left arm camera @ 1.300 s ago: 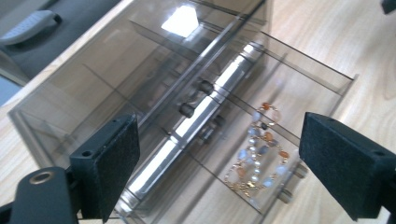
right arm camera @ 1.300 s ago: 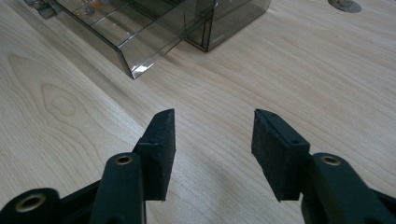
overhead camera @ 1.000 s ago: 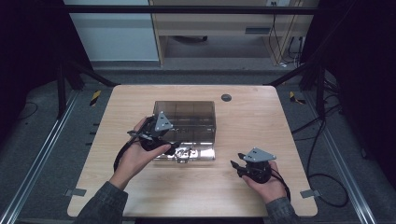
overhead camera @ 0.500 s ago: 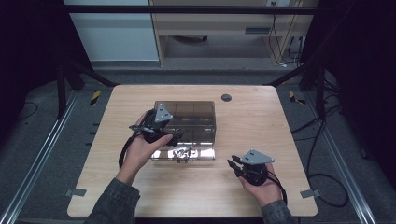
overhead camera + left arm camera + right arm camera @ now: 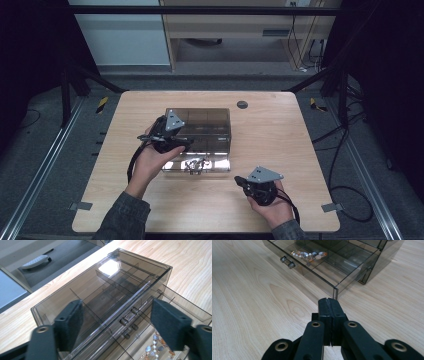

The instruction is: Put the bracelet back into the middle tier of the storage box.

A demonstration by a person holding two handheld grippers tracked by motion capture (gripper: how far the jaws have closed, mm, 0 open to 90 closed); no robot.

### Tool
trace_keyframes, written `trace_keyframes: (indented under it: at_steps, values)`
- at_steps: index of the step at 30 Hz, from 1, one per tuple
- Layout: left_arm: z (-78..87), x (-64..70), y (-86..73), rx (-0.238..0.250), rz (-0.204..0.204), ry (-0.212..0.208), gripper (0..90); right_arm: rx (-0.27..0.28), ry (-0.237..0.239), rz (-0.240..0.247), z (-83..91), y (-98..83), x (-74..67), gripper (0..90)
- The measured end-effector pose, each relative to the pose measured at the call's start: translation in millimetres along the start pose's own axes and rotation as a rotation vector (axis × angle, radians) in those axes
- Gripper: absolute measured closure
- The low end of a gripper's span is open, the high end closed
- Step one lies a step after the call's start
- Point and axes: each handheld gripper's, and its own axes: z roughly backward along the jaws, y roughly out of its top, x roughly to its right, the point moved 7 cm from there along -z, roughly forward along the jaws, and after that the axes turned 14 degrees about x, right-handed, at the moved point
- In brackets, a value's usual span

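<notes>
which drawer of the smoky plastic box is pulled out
The bottom drawer, the one holding the bead jewellery. Its front with the small knobs juts out toward the person, while the drawers above sit flush inside the box.

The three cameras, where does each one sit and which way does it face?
High view: above the near table edge, looking forward and down on the smoky clear plastic drawer box; both forearms show.
Left gripper view: on the left tongs, pads apart over the box top.
Right gripper view: on the right tongs, shut, low over the table.
All share the open drawer's bead jewellery.
</notes>
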Motion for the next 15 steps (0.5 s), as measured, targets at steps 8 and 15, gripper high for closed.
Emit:
trace_keyframes:
  at_steps: [8,15]
  values:
    - [-0.5,-6.8,1.3,0.048,0.035,0.07,39.6,0.008,0.011,-0.019,-2.1,4.0,-6.5,90.0]
    - [-2.9,-7.1,-4.1,0.072,0.051,0.129,47.5,0.025,0.008,-0.007,-3.7,9.5,-13.7,90.0]
